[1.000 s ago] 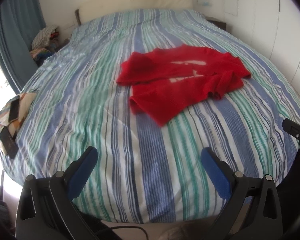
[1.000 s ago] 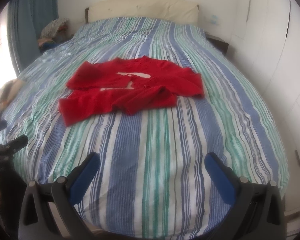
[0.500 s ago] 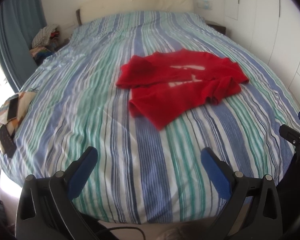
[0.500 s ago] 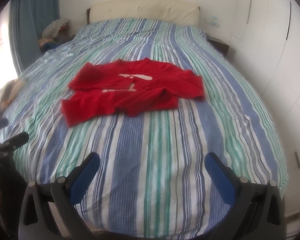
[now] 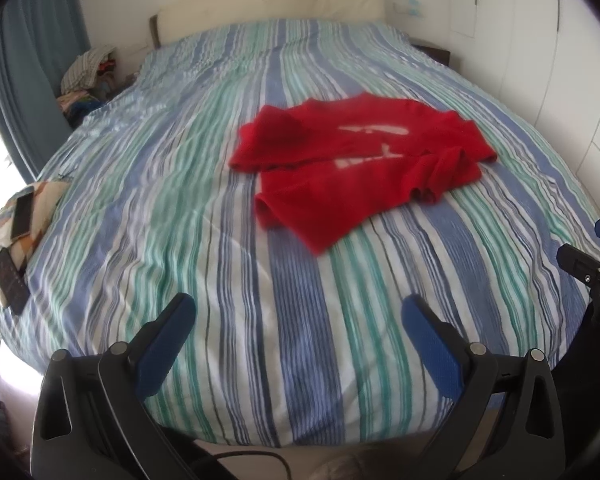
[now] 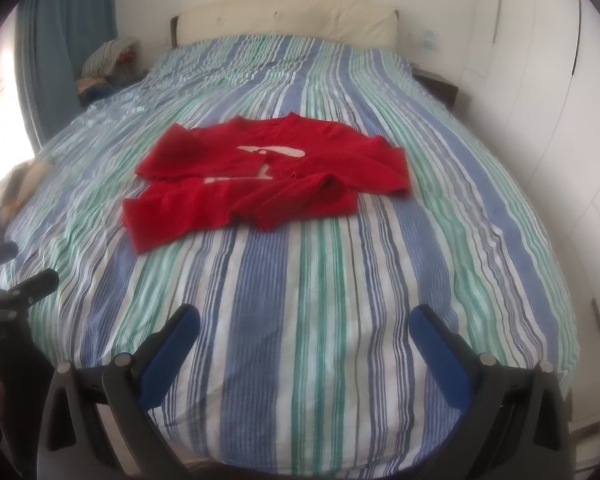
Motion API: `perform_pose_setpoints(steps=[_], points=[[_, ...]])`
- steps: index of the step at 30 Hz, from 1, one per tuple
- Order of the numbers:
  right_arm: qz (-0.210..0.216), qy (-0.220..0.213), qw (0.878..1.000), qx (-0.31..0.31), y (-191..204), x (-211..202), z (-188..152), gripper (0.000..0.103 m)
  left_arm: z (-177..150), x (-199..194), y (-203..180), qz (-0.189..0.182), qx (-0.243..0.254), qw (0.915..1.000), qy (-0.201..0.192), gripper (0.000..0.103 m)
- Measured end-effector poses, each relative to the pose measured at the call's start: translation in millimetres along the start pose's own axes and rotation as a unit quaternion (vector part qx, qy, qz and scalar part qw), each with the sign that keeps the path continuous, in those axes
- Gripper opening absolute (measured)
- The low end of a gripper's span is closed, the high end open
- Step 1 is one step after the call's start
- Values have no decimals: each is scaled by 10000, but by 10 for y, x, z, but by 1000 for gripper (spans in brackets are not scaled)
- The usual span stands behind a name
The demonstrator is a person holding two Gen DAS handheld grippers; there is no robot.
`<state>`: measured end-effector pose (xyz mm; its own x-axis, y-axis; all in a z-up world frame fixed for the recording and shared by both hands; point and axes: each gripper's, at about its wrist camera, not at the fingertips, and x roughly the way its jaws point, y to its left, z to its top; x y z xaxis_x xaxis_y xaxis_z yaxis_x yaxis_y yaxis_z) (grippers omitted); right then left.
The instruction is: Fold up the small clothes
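Note:
A small red shirt point(image 5: 360, 164) with white print lies rumpled on the striped bed, its sleeves folded over the body. It also shows in the right wrist view point(image 6: 268, 176). My left gripper point(image 5: 298, 312) is open and empty above the bed's near edge, well short of the shirt. My right gripper point(image 6: 306, 322) is open and empty, also over the near part of the bed. Each gripper shows at the edge of the other's view: the right gripper point(image 5: 588, 268), the left gripper point(image 6: 16, 284).
The bed point(image 5: 180, 200) has a blue, green and white striped cover. A patterned cloth with a phone and a remote point(image 5: 16, 224) lies at its left edge. A clothes pile point(image 5: 88, 76) sits at the far left by a blue curtain. White cupboards point(image 6: 560, 120) stand on the right.
Both grippers have risen and drawn back a little, so the shirt sits slightly lower in both views. Jaws stay open. The shirt has not moved.

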<state>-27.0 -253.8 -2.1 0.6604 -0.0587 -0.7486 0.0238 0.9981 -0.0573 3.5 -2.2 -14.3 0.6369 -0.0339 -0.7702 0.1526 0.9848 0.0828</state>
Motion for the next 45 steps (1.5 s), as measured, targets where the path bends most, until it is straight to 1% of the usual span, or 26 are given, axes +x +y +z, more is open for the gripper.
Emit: perform_pose_setpoints(steps=[14, 45], points=[[41, 88, 10000, 24, 24, 43, -38, 103, -12, 26, -2, -46, -34, 10000, 67, 103], [54, 93, 9999, 35, 44, 37, -52, 103, -32, 19, -31, -96, -34, 9999, 108, 103]])
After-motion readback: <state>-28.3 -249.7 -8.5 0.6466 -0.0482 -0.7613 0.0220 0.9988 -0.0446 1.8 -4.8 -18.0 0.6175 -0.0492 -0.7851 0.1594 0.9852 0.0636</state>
